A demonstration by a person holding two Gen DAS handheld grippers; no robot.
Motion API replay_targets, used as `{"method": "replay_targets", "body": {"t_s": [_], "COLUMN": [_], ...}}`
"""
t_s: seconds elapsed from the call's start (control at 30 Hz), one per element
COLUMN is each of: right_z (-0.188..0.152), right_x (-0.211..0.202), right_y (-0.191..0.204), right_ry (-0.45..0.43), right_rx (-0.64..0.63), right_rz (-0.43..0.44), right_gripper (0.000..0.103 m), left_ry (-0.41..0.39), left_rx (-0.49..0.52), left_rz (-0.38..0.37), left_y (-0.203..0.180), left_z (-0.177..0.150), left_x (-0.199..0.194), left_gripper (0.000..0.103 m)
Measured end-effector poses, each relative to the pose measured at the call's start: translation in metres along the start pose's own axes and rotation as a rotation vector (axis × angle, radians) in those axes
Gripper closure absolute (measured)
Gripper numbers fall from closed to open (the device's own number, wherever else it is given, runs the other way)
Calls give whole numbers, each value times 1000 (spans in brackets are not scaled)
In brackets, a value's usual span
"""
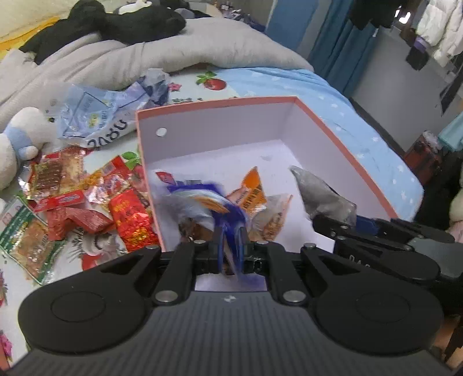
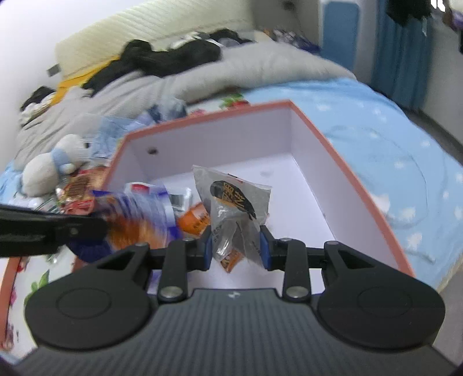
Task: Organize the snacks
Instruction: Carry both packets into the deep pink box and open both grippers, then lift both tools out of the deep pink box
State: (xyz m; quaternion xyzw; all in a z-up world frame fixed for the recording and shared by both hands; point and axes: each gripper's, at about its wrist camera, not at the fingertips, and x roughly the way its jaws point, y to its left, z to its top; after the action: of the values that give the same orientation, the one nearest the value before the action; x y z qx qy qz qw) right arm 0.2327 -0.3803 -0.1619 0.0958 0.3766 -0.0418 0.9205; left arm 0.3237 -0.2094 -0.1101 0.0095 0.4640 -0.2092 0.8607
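A pink-rimmed box (image 1: 332, 127) with a white inside stands on the bed, also seen from the right wrist as the box (image 2: 341, 162). My left gripper (image 1: 230, 245) is shut on a blue and white snack packet (image 1: 202, 199), blurred, hanging over the box's left half. My right gripper (image 2: 235, 245) is shut on a grey packet with a black and orange mark (image 2: 234, 199), held above the box floor. That grey packet (image 1: 321, 193) shows at the right of the left wrist view. An orange packet (image 1: 253, 192) lies inside the box. Several red snack packets (image 1: 95, 208) lie on the sheet to the box's left.
A white and blue plush toy (image 1: 20, 138) and a crumpled pale blue plastic bag (image 1: 98, 112) lie left of the box. A grey quilt (image 1: 150, 55) with black clothing (image 1: 121, 23) fills the far side. The bed's edge (image 1: 405, 173) drops off at the right.
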Motion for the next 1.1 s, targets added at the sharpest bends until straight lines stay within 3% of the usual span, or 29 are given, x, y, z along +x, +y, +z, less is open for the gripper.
{"method": "replay_targets", "body": {"t_s": [0.13, 0.23, 0.33, 0.67, 0.77, 1.1], "right_z": [-4, -4, -1, -4, -9, -28], "right_x": [0, -4, -9, -46, -56, -93], "right_y": [-5, -9, -12, -6, 3, 40], "right_ry": [23, 20, -1, -86, -113, -177], "right_rx": [7, 21, 25, 31, -1, -50], "right_rz": [2, 6, 8, 58, 40, 101], "right_gripper": [67, 60, 40, 40, 40, 40], "left_ry": [-10, -26, -38, -103, -132, -207], "left_rx": [-9, -13, -16, -24, -17, -41], "left_rz": [3, 12, 5, 11, 25, 37], "left_y": [3, 3, 2, 1, 0, 14], "left_z": [4, 6, 5, -14, -23, -62], "left_x": [-5, -12, -19, -54, -69, -122], "left_gripper": [92, 91, 91, 90, 90, 90]}}
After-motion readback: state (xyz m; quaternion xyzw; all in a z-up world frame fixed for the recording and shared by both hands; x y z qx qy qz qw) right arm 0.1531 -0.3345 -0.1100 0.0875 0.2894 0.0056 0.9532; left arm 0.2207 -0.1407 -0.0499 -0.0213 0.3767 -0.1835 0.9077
